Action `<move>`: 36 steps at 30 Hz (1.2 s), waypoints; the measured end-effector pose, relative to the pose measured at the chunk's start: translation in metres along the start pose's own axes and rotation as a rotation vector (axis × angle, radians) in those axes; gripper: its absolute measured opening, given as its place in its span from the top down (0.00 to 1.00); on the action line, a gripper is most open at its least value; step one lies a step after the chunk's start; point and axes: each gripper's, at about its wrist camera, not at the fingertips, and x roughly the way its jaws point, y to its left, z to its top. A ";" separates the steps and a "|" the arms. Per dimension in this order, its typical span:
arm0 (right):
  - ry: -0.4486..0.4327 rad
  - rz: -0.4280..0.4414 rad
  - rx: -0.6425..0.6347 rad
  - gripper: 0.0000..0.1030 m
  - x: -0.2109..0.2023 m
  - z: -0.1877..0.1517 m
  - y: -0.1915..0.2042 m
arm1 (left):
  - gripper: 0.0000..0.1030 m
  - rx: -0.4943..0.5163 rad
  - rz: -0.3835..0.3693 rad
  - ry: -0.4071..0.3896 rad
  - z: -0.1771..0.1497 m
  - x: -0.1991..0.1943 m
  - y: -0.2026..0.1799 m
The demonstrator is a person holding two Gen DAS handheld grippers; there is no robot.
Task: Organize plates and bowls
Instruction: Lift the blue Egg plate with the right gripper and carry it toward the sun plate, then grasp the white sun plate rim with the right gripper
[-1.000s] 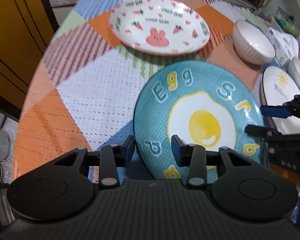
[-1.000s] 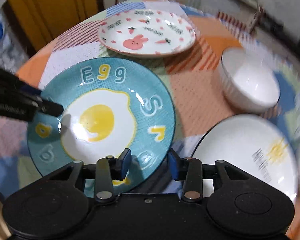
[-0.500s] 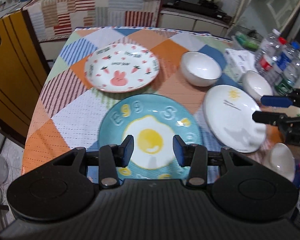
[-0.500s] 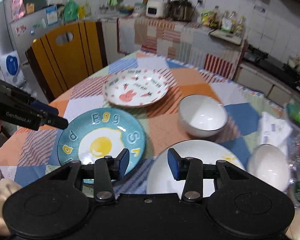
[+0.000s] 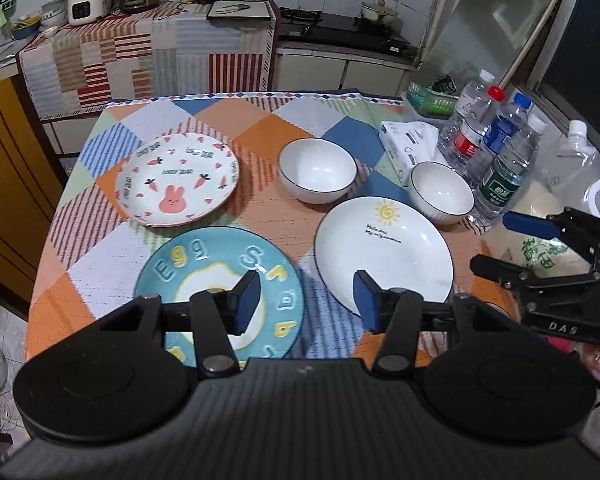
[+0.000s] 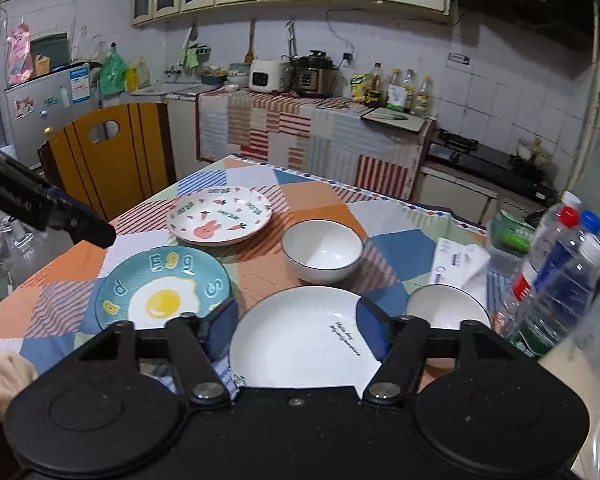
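Three plates and two white bowls lie apart on the patchwork tablecloth (image 5: 260,128). The blue egg plate (image 5: 220,272) is front left, the pink rabbit plate (image 5: 178,180) behind it, the white sun plate (image 5: 384,248) front right. One bowl (image 5: 318,170) stands mid-table, the other bowl (image 5: 442,192) by the bottles. My left gripper (image 5: 306,304) is open and empty, high above the front edge. My right gripper (image 6: 298,324) is open and empty above the white plate (image 6: 300,336); it also shows in the left wrist view (image 5: 500,240).
Several water bottles (image 5: 496,148), a tissue pack (image 5: 410,142) and a green basket (image 5: 432,98) crowd the table's right side. A yellow chair (image 6: 108,152) stands at the left. A covered kitchen counter (image 5: 148,52) runs behind the table.
Both grippers have risen and drawn back from close above the egg plate, so the whole table shows. Their jaws stand wider apart. No dish has moved.
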 end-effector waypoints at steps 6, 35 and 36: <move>0.010 -0.026 0.082 0.31 0.012 -0.025 -0.019 | 0.38 -0.005 0.013 0.032 -0.012 0.038 -0.018; 0.270 -0.061 0.393 0.31 0.118 -0.073 -0.090 | 0.39 -0.321 -0.061 0.303 -0.041 0.191 -0.025; 0.272 -0.067 0.400 0.31 0.120 -0.074 -0.091 | 0.40 -0.353 -0.067 0.309 -0.042 0.193 -0.023</move>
